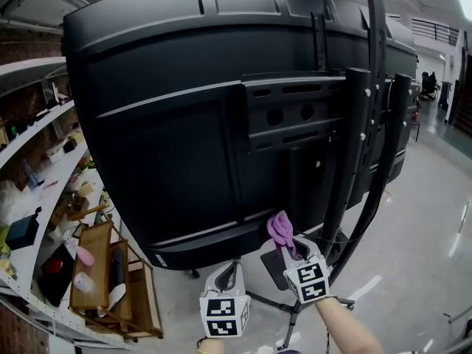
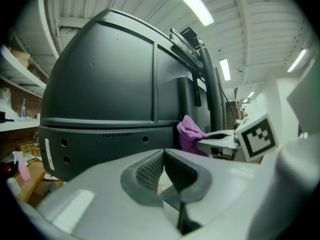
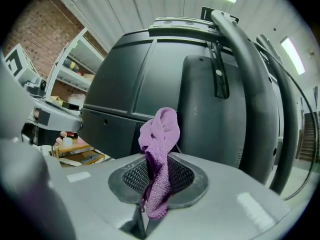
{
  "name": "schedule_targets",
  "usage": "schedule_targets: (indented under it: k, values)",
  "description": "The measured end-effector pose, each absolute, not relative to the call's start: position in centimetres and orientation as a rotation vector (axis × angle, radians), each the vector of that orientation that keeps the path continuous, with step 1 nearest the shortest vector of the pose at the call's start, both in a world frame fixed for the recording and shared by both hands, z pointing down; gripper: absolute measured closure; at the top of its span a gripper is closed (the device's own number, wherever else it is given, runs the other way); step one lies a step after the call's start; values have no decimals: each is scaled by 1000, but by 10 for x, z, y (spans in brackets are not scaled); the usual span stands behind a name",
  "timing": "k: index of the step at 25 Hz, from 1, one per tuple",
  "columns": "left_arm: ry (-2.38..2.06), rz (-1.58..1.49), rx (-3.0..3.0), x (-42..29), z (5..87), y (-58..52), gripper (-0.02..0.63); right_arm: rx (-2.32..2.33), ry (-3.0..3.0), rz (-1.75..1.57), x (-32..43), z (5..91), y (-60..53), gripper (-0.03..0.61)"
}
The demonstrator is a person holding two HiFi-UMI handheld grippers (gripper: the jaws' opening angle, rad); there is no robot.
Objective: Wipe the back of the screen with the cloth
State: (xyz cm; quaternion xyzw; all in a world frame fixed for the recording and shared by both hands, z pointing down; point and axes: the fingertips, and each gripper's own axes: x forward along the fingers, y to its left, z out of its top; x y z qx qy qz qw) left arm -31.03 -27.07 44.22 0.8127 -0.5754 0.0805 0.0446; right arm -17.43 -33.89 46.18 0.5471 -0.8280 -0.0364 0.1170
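Note:
The black back of a large screen fills the head view, mounted on a black stand. My right gripper is shut on a purple cloth, held just below the screen's lower edge beside the stand post. In the right gripper view the cloth sticks up from between the pads, in front of the screen back. My left gripper hangs lower and to the left, shut with nothing in it; its view shows the screen's lower corner and the cloth.
Shelves with clutter line the left wall. A wooden cart with bottles and small items stands below the screen's left corner. The stand's base spreads on the grey floor. Cables run down the stand post.

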Motion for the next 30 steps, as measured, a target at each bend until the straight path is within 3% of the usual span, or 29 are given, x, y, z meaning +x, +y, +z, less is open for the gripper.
schedule_targets:
  k: [7, 11, 25, 30]
  values:
    - [-1646, 243, 2472, -291, 447, -268, 606, 1613, -2492, -61, -177, 452, -300, 515]
    - [-1616, 216, 2496, -247, 439, -259, 606, 1625, -2536, -52, -140, 441, -271, 515]
    - [-1274, 214, 2600, 128, 463, -217, 606, 1902, -2265, -99, 248, 429, -186, 515]
    - [-1182, 326, 2658, 220, 465, -207, 606, 1974, -2223, -46, 332, 433, -168, 515]
